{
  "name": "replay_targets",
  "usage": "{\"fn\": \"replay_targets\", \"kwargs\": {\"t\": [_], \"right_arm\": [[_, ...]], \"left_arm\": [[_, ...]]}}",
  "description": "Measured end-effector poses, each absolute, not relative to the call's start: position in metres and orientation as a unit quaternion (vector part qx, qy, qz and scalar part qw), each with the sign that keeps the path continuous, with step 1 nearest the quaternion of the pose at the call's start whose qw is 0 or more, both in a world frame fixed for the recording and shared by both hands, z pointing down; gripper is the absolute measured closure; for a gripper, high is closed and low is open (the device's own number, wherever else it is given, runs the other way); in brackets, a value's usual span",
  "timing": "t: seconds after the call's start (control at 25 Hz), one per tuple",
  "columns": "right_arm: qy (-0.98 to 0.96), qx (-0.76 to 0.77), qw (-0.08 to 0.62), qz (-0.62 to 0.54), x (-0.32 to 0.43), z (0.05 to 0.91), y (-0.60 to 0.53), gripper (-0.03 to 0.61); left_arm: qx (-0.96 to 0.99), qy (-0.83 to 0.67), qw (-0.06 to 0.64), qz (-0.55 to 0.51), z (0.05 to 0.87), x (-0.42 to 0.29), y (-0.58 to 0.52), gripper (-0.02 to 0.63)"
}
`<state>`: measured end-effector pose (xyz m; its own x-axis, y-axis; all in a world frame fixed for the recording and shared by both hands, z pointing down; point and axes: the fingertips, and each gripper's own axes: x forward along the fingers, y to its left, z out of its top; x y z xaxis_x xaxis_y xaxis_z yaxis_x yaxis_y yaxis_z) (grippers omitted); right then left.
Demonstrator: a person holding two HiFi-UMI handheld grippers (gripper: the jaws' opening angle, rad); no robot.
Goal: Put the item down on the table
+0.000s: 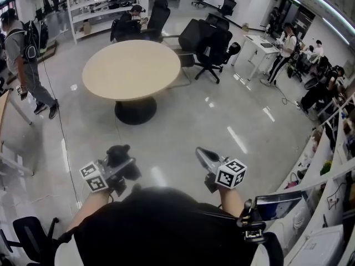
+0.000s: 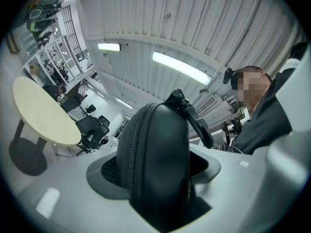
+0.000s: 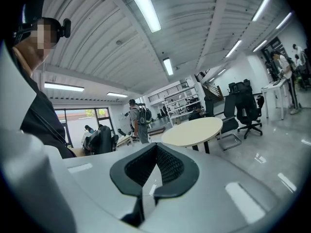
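A black zippered case point(image 2: 154, 165) with a wrist loop sits upright between the jaws of my left gripper point(image 1: 118, 158), which is shut on it. In the head view the case point(image 1: 120, 154) hangs low over the grey floor, well short of the round beige table point(image 1: 131, 68). The left gripper view has that table point(image 2: 40, 111) at the far left. My right gripper point(image 1: 203, 157) is held level beside the left one, its ribbed pads point(image 3: 165, 165) closed together with nothing between them. The right gripper view shows the table point(image 3: 192, 130) ahead.
Black office chairs point(image 1: 213, 44) stand behind the table. A person with a backpack point(image 1: 23, 57) walks at the left, and more people stand by desks point(image 1: 285, 47) at the right. A black chair point(image 1: 30, 233) sits at the lower left, with shelving point(image 1: 102, 7) at the back.
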<state>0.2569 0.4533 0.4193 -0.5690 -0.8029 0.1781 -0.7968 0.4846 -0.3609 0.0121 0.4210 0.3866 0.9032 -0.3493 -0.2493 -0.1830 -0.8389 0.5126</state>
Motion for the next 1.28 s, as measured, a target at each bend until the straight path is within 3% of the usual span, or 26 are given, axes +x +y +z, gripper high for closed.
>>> {"fn": "replay_targets", "kwargs": {"t": [0.68,1.0,1.28], "right_arm": [[0.867,-0.466,-0.021,-0.177,0.131,0.389,0.203,0.565],[0.873,-0.446,-0.028,-0.195,0.139,0.407,0.131,0.565],[0.894,-0.403,-0.022,-0.197,0.180,0.425,0.052,0.565]], "left_arm": [[0.949,-0.104,0.236,-0.184,0.374,-0.088,0.164,0.291],[0.938,-0.146,0.253,-0.185,0.399,-0.099,0.107,0.291],[0.936,-0.186,0.239,-0.179,0.405,-0.055,0.048,0.291]]}}
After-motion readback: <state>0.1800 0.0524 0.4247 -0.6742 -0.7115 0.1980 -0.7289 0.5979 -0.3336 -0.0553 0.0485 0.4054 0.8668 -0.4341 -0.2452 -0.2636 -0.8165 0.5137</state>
